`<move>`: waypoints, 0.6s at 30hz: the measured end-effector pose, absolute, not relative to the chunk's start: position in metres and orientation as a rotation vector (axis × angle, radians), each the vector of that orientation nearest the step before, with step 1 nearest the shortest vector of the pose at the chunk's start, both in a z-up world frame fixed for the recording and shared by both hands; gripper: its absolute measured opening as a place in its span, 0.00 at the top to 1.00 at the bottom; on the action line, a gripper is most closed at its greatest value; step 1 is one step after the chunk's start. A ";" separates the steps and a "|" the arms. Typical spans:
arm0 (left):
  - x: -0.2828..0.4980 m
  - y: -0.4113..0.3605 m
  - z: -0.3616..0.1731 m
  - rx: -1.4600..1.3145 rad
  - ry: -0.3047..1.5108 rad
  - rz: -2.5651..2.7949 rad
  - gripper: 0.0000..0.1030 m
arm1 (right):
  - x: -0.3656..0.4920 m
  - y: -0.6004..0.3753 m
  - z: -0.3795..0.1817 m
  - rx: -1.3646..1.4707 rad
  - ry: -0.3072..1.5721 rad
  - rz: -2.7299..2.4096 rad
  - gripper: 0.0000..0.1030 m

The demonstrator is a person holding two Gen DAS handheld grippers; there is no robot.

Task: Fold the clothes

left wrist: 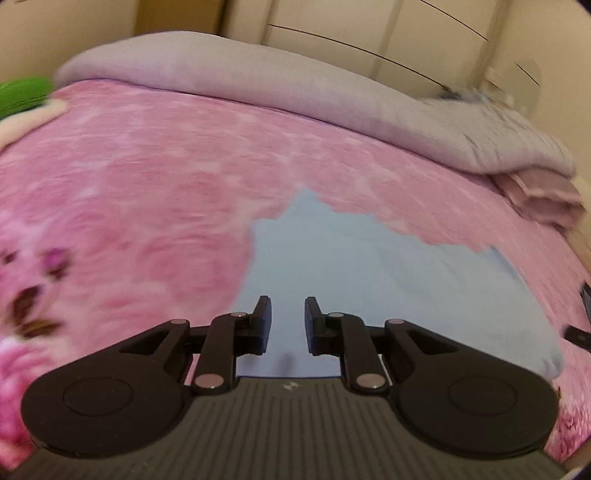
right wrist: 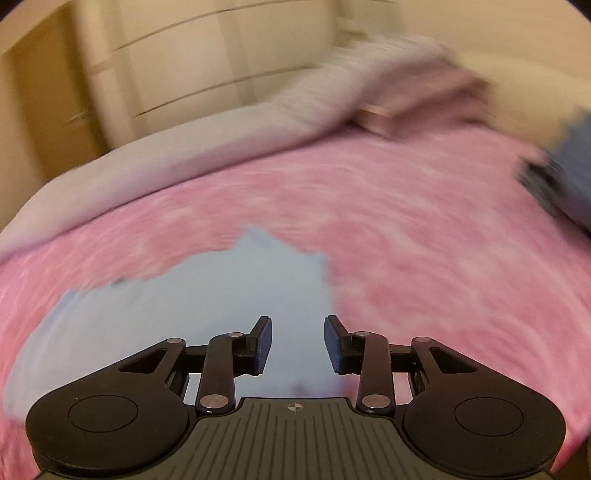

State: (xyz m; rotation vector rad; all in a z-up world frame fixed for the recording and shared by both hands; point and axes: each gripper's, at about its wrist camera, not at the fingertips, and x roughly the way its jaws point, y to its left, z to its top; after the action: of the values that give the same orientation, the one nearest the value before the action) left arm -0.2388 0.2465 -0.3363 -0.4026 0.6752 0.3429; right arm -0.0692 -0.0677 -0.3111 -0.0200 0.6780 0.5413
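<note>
Clothes here come down to one pale blue garment [left wrist: 388, 280], lying flat on a pink flowered bedspread [left wrist: 147, 184]. In the left wrist view it fills the lower middle and spreads toward 4 o'clock, with a ragged upper edge against the pink. In the right wrist view the same blue cloth [right wrist: 192, 314] runs from the centre toward 8 o'clock.

Above it, the left gripper [left wrist: 288, 325] hangs with a narrow gap between its jaws; only blue fabric shows through that gap, and neither pad presses on the cloth. The right gripper [right wrist: 298, 343] stands somewhat wider, its jaws likewise parted with nothing caught between them, over the right edge of the garment.

At 12 o'clock in both views a lilac-grey quilt [left wrist: 295, 85] lies rolled along the far side of the bed, with pale wardrobe doors [left wrist: 351, 33] behind it. A green object [left wrist: 22, 92] sits at 10 o'clock in the left view. A dark blue-grey bundle [right wrist: 569, 170], blurred, sits at 2 o'clock in the right view.
</note>
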 end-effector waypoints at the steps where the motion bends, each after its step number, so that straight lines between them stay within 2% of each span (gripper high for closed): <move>1: -0.230 0.242 -0.341 -0.388 0.680 0.316 0.87 | -0.072 -0.053 -0.317 -0.065 0.670 0.583 0.66; 8: -0.180 0.233 -0.382 -0.235 0.762 0.336 0.83 | -0.062 0.003 -0.377 -0.408 0.620 0.583 0.65; 11: -0.184 0.242 -0.388 -0.258 0.754 0.331 0.83 | -0.043 -0.029 -0.385 -0.274 0.665 0.537 0.56; 13: -0.185 0.245 -0.386 -0.267 0.761 0.336 0.84 | -0.030 -0.047 -0.385 -0.174 0.707 0.535 0.56; 18: -0.201 0.233 -0.359 -0.260 0.729 0.345 0.85 | -0.048 -0.049 -0.357 -0.175 0.714 0.462 0.56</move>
State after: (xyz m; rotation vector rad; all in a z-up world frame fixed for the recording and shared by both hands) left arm -0.2009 0.2332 -0.3592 -0.2595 0.7289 0.3448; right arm -0.0484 -0.0490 -0.3568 -0.1748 0.7138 0.4616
